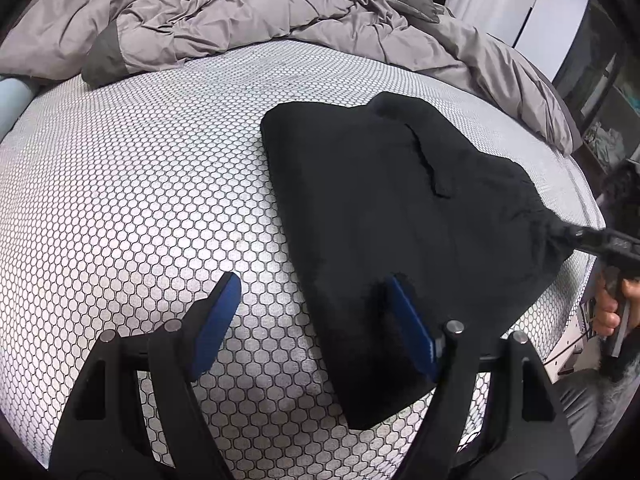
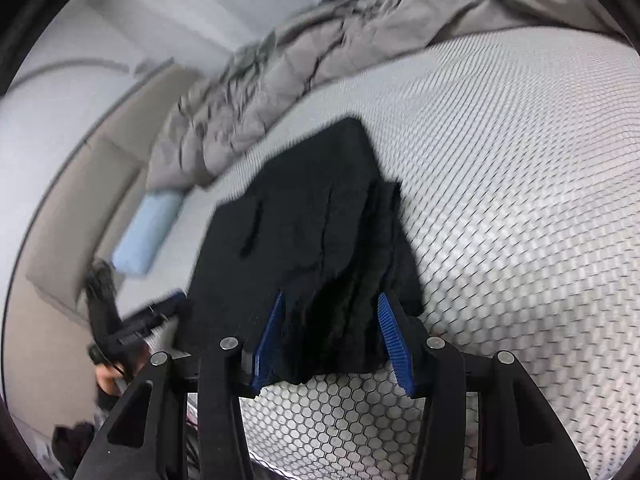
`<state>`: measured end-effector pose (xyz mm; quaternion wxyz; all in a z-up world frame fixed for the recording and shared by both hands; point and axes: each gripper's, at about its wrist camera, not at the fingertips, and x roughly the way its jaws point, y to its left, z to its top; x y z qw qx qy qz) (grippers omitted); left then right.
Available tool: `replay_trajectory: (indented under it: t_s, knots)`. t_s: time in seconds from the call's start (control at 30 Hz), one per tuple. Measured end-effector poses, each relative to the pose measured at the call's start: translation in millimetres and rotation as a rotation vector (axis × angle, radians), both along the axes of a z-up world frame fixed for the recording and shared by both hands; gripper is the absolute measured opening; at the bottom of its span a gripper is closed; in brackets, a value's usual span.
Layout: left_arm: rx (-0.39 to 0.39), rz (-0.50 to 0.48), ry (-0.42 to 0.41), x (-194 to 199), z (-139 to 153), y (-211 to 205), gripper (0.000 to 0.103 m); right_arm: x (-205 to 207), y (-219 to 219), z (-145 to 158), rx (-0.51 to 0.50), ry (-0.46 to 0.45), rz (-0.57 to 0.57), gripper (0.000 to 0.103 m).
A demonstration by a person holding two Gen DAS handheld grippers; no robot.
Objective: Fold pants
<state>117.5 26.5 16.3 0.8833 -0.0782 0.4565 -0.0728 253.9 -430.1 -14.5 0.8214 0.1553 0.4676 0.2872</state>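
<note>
The mattress (image 1: 140, 184), w/ its honeycomb cover, filled most of both views, and the grey duvet (image 1: 248, 16) sat bunched along the top of the left wrist frame. The pants (image 1: 400, 208), black and already folded into a compact stack, lay centre-right in that view, near the bed's right edge. The left gripper (image 1: 316, 292) stood wide open at lower centre: one blue pad over bare mattress, the other over the stack's near edge, gripping nothing; whether that pad touched the cloth couldn't be told. The right gripper (image 2: 332, 312) was about half open at lower centre of its own view (blurred), the stack's layered end sitting between the pads, which didn't look to be pressing it, so it seemed let go. Biggest risk, as a judgement: the stack sat close to the edge, so a sideways drag or a snag on withdrawal could pull it off or tip it over. Next: the loose layered end looked uneven, and a pad catching one layer while backing out would likely peel the fold open. Smaller: closing the left jaws from where they stood could pinch only the top layers and skew the stack. Containers: none in view; shelving at the far right edge of the left wrist frame was too small to read, contents unknown.
</note>
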Motion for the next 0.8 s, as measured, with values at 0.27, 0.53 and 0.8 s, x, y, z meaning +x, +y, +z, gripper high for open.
replay_trajectory:
  t_s: [0.27, 0.53, 0.8]
  knots:
    - [0.009, -0.008, -0.001, 0.2, 3.2, -9.1, 0.074, 11.9, 14.2, -19.3, -0.003, 0.044, 0.071, 0.019]
    - [0.014, 0.001, -0.015, -1.8, 8.2, -7.3, 0.074, -0.6, 33.0, 27.0, -0.054, -0.228, 0.027, 0.025]
    - [-0.028, 0.080, 0.028, 1.5, -1.8, 15.6, 0.074, 17.5, 2.6, 1.5, -0.236, -0.165, -0.116, 0.076]
